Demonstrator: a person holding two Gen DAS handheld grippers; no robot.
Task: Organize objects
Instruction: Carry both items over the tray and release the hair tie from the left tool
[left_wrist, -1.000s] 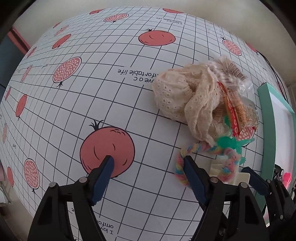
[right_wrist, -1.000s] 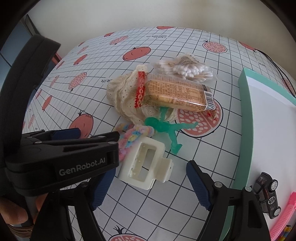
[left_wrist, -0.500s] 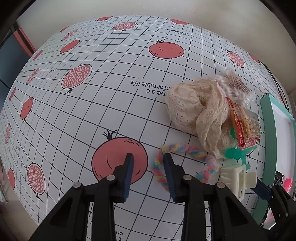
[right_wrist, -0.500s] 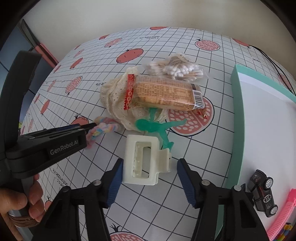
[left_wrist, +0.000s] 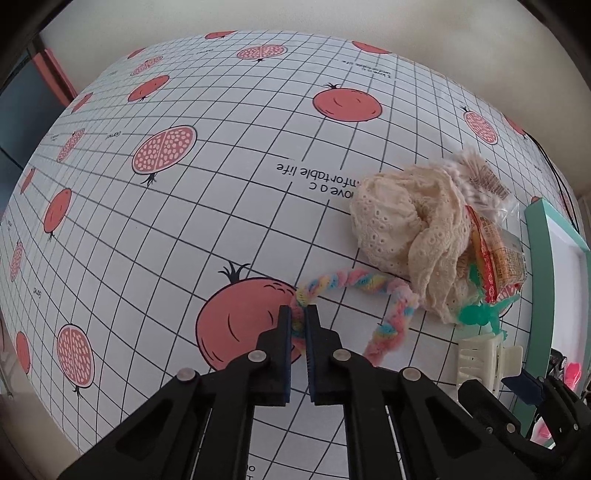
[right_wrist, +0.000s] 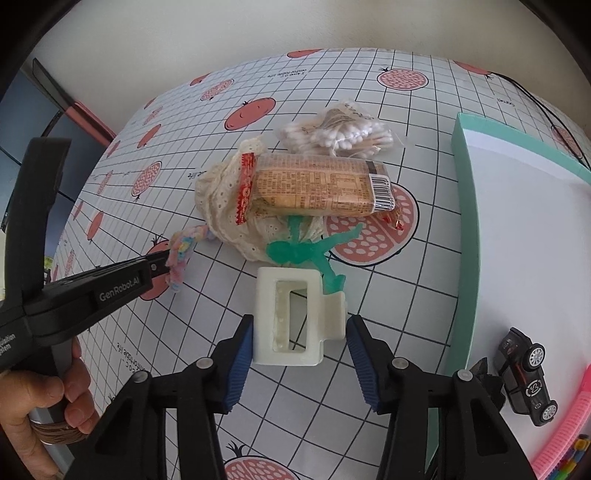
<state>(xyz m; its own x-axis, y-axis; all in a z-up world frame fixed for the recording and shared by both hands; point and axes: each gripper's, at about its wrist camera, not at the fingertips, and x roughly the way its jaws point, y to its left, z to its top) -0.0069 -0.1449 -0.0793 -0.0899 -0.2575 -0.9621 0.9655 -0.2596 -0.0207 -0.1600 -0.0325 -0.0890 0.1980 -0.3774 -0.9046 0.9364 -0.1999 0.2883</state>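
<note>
This looks like a home, a table pushed against a plain cream wall (right_wrist: 258, 33). The tablecloth (left_wrist: 221, 184) is a white grid printed with red pomegranates and small slogans. On it lies household clutter: a lace cloth (left_wrist: 406, 229), a bag of cotton swabs (right_wrist: 343, 129), a wrapped snack (right_wrist: 317, 188), a hair claw clip (right_wrist: 295, 317). A toy car (right_wrist: 528, 376) sits in a mint-edged tray (right_wrist: 465, 221).

Open bench (left_wrist: 229, 206) lay to my left, lace cloth (left_wrist: 406, 236) heap blocked ahead, teal tray wall (right_wrist: 467, 236) hemmed my right
</note>
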